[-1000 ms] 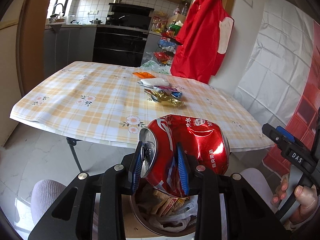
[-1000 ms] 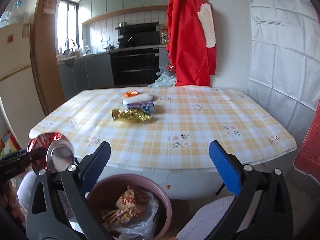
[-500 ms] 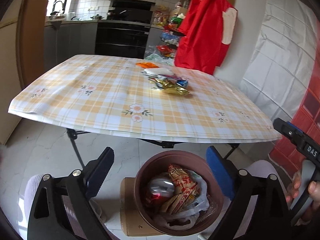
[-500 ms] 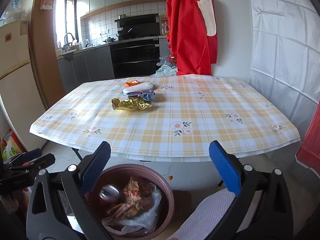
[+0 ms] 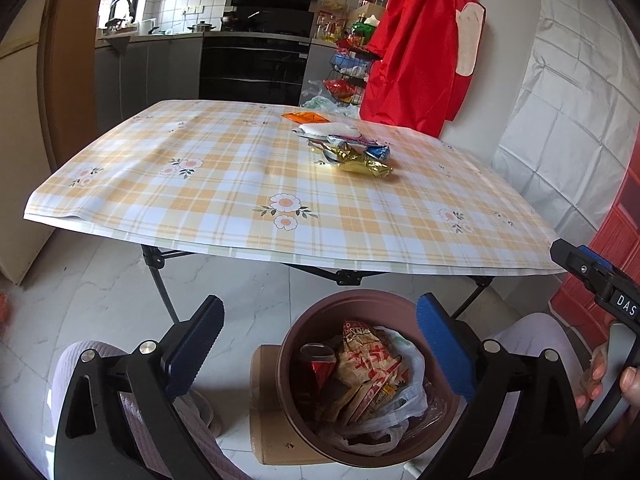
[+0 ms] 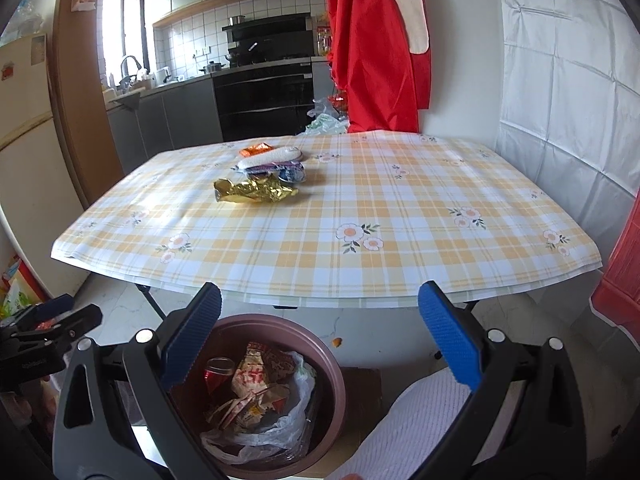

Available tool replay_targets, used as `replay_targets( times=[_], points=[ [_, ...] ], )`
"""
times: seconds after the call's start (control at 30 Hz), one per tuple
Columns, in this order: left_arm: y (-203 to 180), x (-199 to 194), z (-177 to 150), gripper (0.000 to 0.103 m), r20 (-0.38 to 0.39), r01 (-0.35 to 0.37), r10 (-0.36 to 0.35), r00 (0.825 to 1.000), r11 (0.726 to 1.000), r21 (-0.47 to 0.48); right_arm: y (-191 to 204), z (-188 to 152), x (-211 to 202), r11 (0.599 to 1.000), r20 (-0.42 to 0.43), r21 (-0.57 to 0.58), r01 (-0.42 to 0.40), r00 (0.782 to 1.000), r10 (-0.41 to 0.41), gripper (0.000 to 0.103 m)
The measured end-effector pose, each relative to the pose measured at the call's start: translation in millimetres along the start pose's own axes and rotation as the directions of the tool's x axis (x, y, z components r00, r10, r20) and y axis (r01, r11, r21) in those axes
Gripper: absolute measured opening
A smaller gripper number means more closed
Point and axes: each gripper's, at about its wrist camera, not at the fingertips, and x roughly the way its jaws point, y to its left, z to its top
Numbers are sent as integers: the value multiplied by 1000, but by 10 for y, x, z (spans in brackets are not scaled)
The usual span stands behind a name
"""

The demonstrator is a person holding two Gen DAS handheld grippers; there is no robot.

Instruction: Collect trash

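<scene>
The left gripper [image 5: 318,344] hangs low in front of the table [image 5: 120,216], its fingers pointing forward and slightly down over the bin [image 5: 352,300] on the floor. Its jaws are spread wide and hold nothing. The right gripper [image 6: 318,338] sits in much the same pose beside it, also above the bin, with its jaws just as wide and empty. In the left wrist view the right gripper shows at the right edge, held by a hand [image 5: 600,380], and its black body carries the white letters "DAS". In the right wrist view the left gripper shows at the left edge.

The red can [image 5: 316,364] lies inside the brown bin, against the left part of the white plastic liner [image 5: 404,396], next to crumpled snack wrappers [image 5: 368,364] printed in red and yellow with characters too small to read. The can is below and between the left gripper's fingertips, apart from them.

On the checked tablecloth, well beyond both grippers, more trash remains: a gold foil wrapper [image 6: 252,192] nearest, a blue and silver wrapper [image 6: 290,172] just behind it, a white packet [image 6: 276,155] touching that, and an orange packet [image 6: 256,148] farthest back. A red apron [image 6: 376,40] hangs on the wall behind the table.
</scene>
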Motion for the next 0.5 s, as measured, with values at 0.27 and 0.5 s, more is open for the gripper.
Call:
replay_targets(
  times=[0.27,0.5],
  points=[
    [12,112,3,97,-50,-18,18,999,1000,-3,-1,-75,255,1000,-69,13,-27,997,28,97],
    [115,261,501,97,-12,-3,4,1000,1000,22,-59,44,494,1000,-70,-1,11,998,-11,97]
  ],
)
